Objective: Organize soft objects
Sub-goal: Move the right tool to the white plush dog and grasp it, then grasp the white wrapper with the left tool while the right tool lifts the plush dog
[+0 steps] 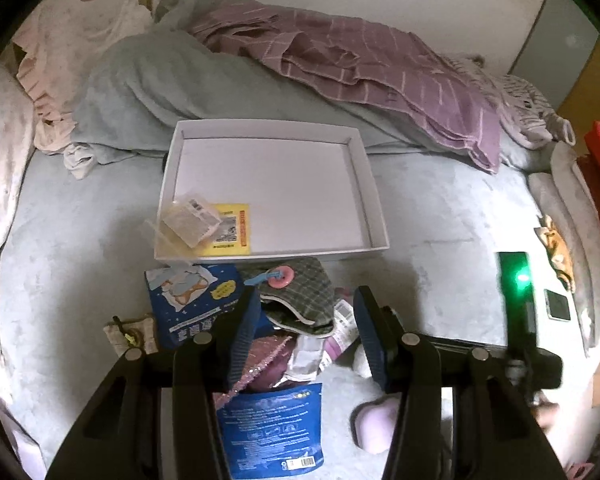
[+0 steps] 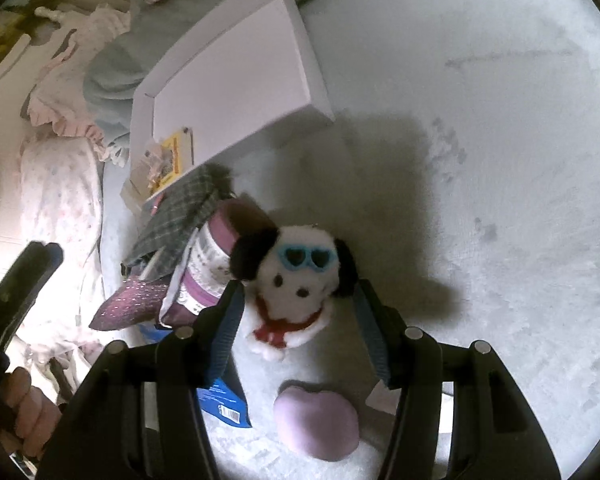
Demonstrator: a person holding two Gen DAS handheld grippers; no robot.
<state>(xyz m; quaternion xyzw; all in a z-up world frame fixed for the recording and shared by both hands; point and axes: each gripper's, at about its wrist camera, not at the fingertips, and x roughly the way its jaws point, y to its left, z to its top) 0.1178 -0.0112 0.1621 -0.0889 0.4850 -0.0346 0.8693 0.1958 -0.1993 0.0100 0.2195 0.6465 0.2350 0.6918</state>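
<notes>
between the right gripper's spread fingers lies the plush dog, seemingly ungripped.

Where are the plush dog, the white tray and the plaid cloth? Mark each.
plush dog (image 2: 300, 276), right wrist view, on its muzzle.
white tray (image 1: 364, 184), left wrist view, on its right rim.
plaid cloth (image 1: 304, 296), left wrist view, on its middle.
</notes>
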